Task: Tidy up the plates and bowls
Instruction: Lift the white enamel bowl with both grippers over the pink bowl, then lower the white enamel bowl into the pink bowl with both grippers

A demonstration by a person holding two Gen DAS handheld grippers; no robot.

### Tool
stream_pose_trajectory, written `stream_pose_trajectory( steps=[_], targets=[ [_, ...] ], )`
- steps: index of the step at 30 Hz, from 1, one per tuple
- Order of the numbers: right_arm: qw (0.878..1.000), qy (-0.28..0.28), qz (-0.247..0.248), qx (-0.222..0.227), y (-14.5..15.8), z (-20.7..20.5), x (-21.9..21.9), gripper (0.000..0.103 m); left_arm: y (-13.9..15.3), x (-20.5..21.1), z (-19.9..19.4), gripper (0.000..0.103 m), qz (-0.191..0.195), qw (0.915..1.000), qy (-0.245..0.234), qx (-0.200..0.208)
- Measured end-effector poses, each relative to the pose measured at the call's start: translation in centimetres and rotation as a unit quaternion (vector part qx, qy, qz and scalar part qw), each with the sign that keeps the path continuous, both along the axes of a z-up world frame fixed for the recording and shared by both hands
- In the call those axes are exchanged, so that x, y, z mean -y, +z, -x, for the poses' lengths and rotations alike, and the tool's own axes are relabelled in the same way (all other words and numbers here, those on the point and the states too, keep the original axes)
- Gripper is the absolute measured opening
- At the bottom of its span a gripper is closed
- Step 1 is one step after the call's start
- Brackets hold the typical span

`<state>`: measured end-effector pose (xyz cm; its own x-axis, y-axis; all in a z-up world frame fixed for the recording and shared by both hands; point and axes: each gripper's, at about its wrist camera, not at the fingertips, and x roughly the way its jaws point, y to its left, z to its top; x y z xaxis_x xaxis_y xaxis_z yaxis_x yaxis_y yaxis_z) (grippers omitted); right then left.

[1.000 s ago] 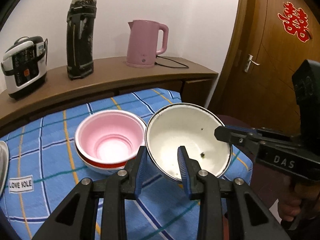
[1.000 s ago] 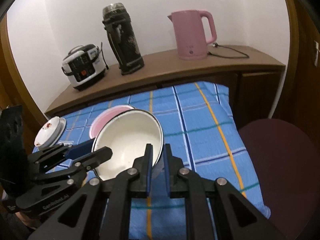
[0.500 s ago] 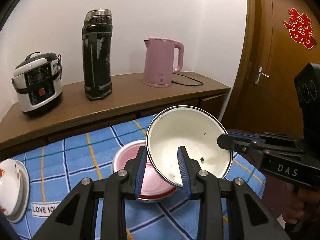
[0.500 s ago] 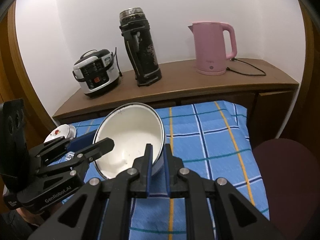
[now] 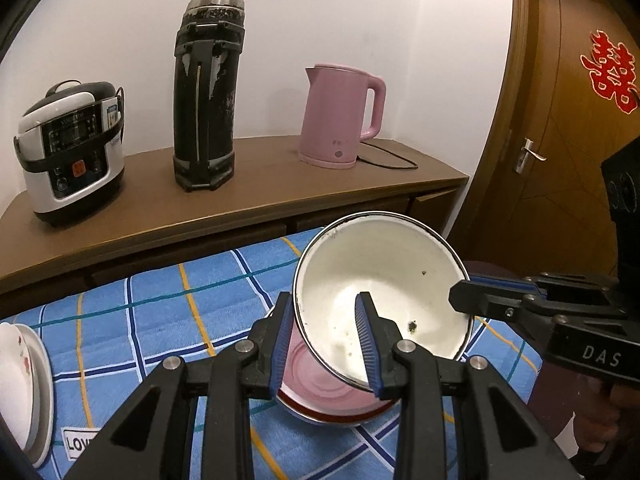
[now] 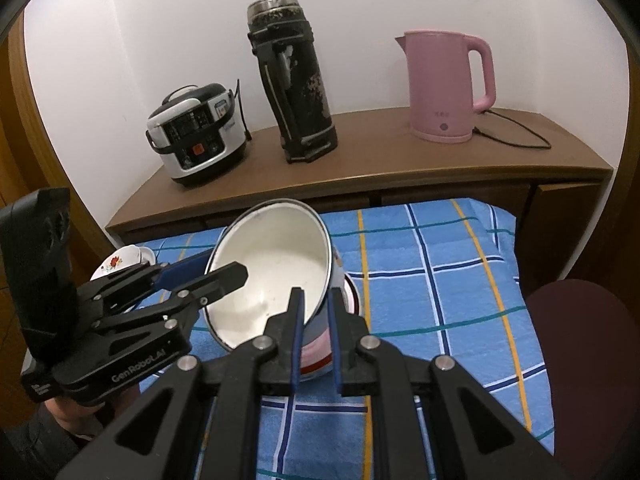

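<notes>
A white enamel bowl point(image 5: 380, 280) with a dark rim hangs tilted in the air, held from both sides. My left gripper point(image 5: 325, 320) is shut on its near rim, one finger inside and one outside. My right gripper point(image 6: 316, 312) is shut on the opposite rim and shows at the right of the left wrist view as the right gripper point(image 5: 460, 300). Directly below the white bowl point(image 6: 272, 276) sits a pink bowl point(image 5: 320, 380) on the blue plaid tablecloth point(image 5: 180, 300). The pink bowl is largely hidden.
A floral plate stack point(image 5: 16, 368) lies at the table's left edge. Behind the table, a wooden sideboard point(image 5: 260, 184) carries a rice cooker point(image 5: 68, 152), a black thermos point(image 5: 204, 92) and a pink kettle point(image 5: 340, 116). A wooden door point(image 5: 560, 140) and a dark red seat point(image 6: 580, 360) stand at the right.
Both grippers lifted the white bowl from beside the pink bowl and carried it left, so it now hangs over the pink bowl. Both grips stayed shut.
</notes>
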<state>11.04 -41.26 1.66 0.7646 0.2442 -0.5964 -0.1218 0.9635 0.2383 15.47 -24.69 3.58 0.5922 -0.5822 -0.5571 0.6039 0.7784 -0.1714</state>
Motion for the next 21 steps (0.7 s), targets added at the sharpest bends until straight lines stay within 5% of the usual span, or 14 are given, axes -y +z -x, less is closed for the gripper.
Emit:
stream_pose_trajectory(
  steps=[21],
  targets=[
    [0.999,0.001,-0.002,-0.044,-2.3,-1.9,-1.0,0.013,-1.1,-1.8,-1.6,0.034,0.046,0.9988,-0.016,-0.005]
  ],
)
